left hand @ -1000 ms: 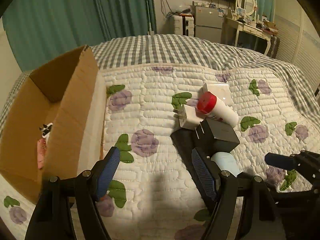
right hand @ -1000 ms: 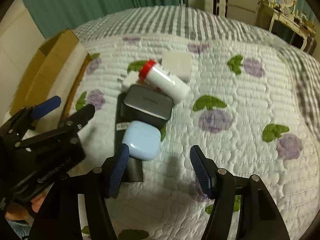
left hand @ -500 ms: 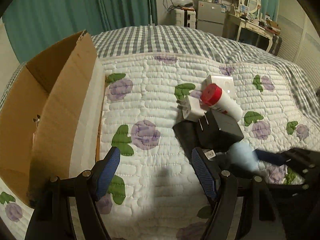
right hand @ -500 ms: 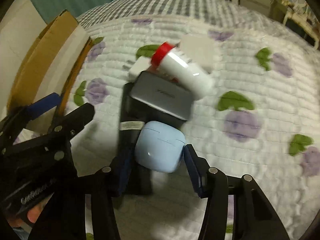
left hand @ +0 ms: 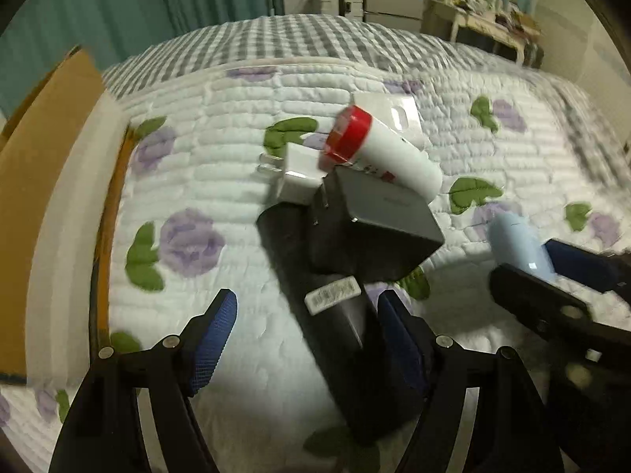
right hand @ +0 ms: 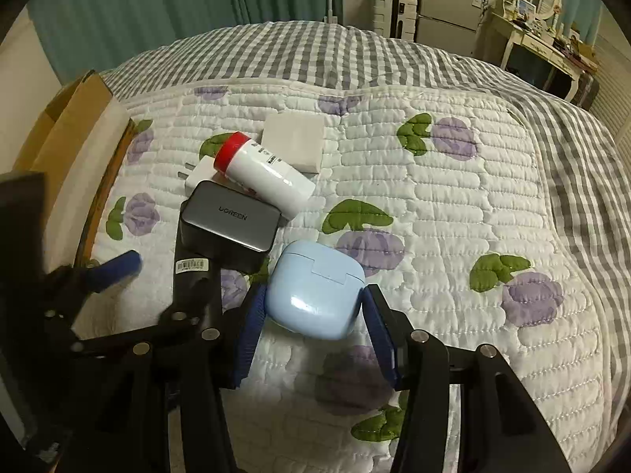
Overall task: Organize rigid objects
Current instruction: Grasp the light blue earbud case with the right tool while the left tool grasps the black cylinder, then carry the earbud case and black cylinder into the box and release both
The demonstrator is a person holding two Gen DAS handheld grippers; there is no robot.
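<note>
A quilted floral bedspread (right hand: 434, 205) covers the bed, with a cardboard box (left hand: 35, 181) at its left edge. The right wrist view shows the right tongs (right hand: 311, 327) clenched on a pale blue earbud case (right hand: 315, 291), lifted beside the pile; the left view catches only its blurred edge. The left tongs (left hand: 307, 339) gape wide over a long black block (left hand: 355, 354), gripping nothing. The grey charger (right hand: 230, 224), red-capped bottle (right hand: 264, 175), white plug (left hand: 299, 173) and white box (right hand: 294, 140) lie clustered together.

Pale-blue case (right hand: 314, 291) between right fingers (right hand: 247, 335)
</note>
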